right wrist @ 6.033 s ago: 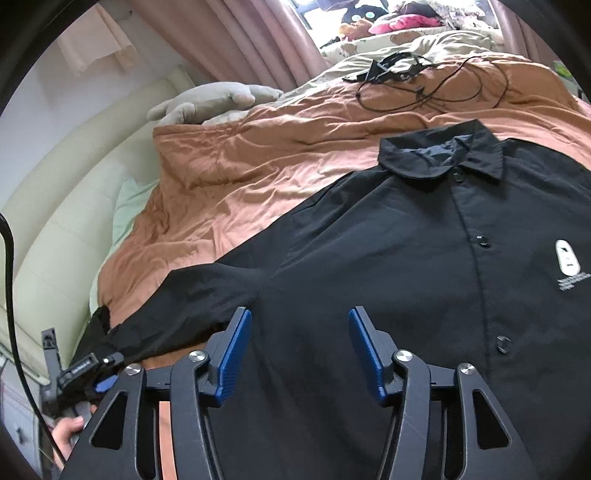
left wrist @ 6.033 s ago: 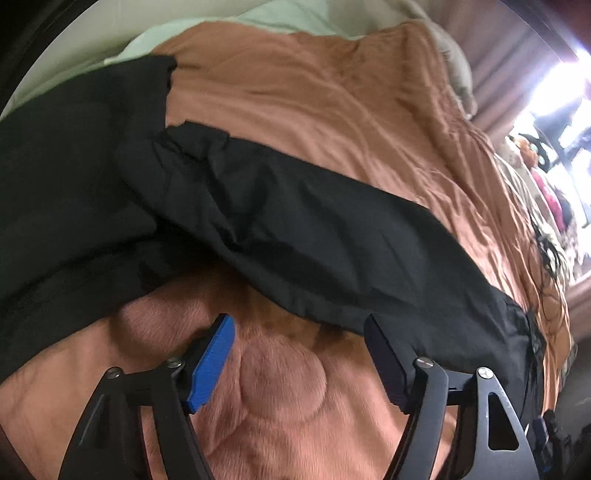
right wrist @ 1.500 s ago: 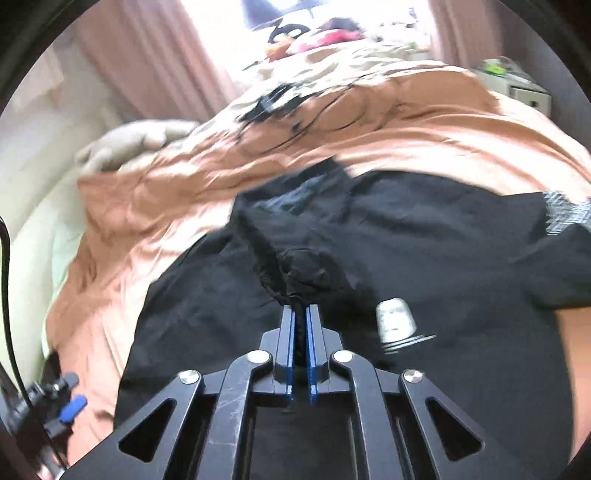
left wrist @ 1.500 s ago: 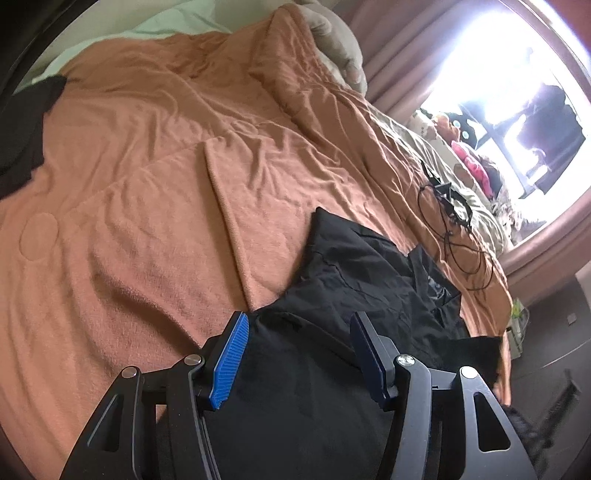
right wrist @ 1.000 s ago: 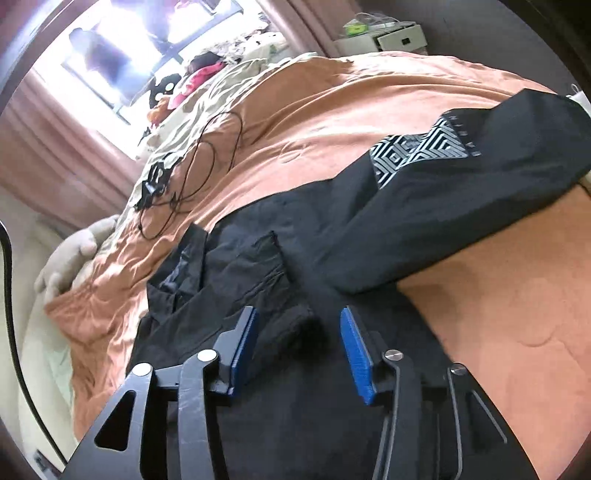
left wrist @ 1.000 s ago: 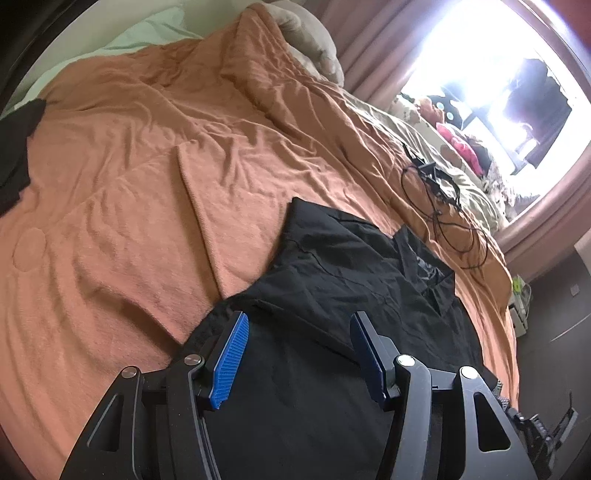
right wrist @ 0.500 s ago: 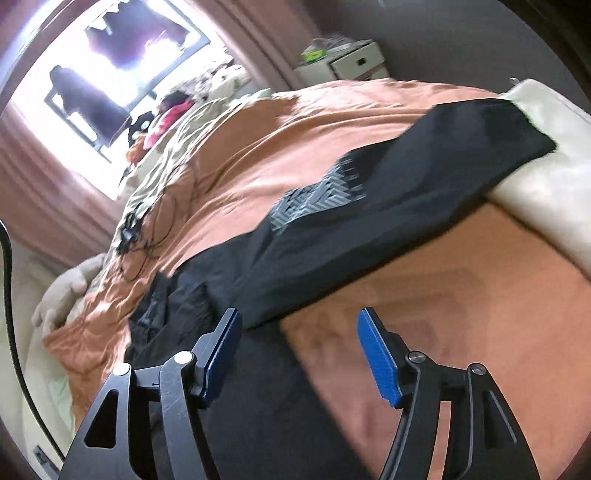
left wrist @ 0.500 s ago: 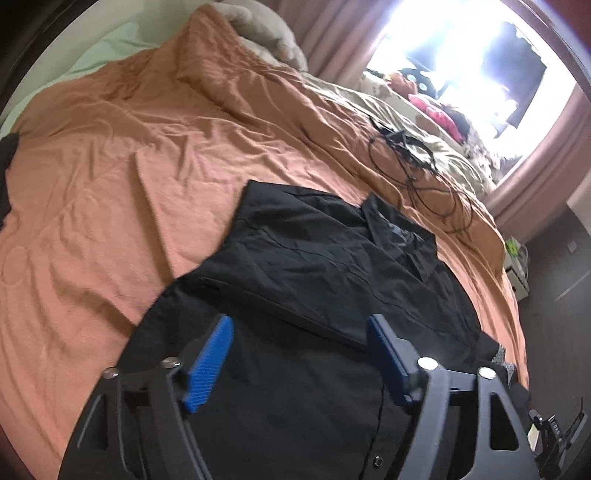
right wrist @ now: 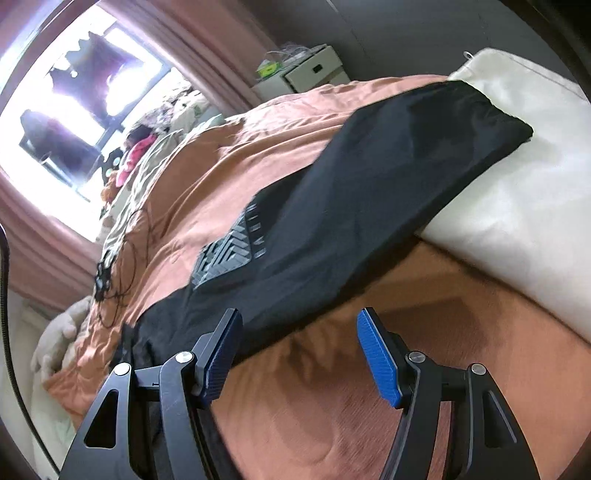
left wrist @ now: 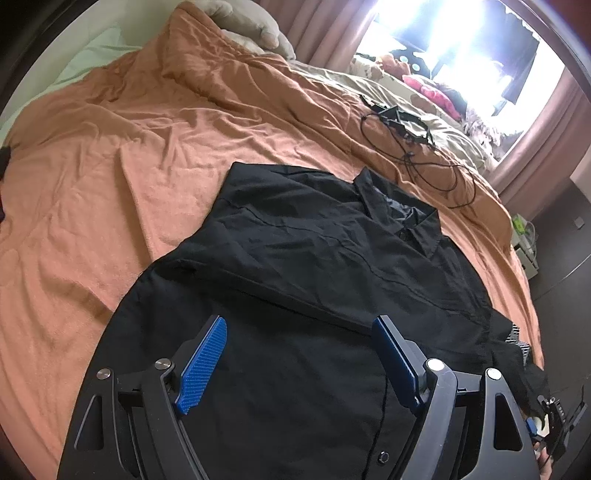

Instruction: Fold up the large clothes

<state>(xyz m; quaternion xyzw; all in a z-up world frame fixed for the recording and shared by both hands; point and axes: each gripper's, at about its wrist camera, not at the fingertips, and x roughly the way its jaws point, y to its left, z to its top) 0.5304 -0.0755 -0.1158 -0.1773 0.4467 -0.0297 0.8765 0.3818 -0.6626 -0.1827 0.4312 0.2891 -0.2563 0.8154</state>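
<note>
Left wrist view: orange blanket (left wrist: 92, 192) leftmost, black shirt (left wrist: 303, 266) spread flat, collar far.
Left gripper (left wrist: 299, 365): wide open, hovering over shirt.
Right gripper (right wrist: 299, 360): gaping, empty, beside outstretched sleeve (right wrist: 369, 192).

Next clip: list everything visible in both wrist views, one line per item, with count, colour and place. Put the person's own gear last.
black collared button-up shirt: 1, black, flat on the bed, one sleeve already folded across its front.
outstretched black sleeve with grey geometric print: 1, black and grey, running to the cream pad.
orange-brown quilted blanket: 1, orange-brown, under the shirt.
tangled black cables: 1 bundle, black, on the bed beyond the collar.
grey plush toy: 1, grey, at the bed's far edge.
cream padded cushion: 1, cream, under the sleeve cuff.
white drawer unit: 1, white, beside the bed.
pink curtains: dusty pink, around the bright window.
left gripper: 1, black with blue pads, open above the shirt.
right gripper: 1, same colours, open near the sleeve.
</note>
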